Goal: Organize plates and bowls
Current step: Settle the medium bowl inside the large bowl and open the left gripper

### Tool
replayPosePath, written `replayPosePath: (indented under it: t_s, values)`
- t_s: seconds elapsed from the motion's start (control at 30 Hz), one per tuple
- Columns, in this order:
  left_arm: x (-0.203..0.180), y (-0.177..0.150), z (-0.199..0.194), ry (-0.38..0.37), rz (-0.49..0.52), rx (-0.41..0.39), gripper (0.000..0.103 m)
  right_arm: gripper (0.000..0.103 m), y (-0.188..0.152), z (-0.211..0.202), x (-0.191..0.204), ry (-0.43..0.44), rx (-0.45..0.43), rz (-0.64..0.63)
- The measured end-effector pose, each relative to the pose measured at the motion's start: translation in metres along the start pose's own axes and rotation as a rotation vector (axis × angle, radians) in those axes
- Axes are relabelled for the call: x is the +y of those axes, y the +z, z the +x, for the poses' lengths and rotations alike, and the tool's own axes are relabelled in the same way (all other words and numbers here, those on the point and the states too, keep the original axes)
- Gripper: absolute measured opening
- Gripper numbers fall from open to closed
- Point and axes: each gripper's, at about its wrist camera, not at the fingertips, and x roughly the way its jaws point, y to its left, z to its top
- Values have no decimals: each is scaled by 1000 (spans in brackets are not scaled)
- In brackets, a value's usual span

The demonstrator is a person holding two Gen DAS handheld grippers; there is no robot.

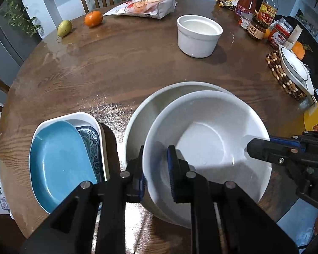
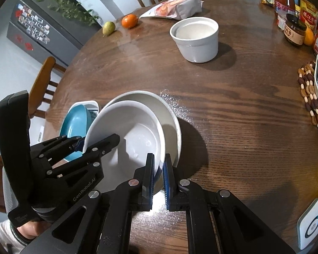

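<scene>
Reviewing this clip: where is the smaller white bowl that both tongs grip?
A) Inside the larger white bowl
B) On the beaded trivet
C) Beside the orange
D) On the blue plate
A: the smaller bowl, with the left tongs and right tongs on opposite rims, sits tilted inside the larger bowl.

Dim indoor light, table (image 1: 116, 67) glare, soft shadows — fisheye-bent edges
</scene>
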Motion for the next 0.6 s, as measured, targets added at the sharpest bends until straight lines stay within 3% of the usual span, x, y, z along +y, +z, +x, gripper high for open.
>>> replayPosePath:
  t_s: [0.6]
  values:
    - [-5,2,5,0,29,2,22,9,1,-1,9,-78,-29,-48]
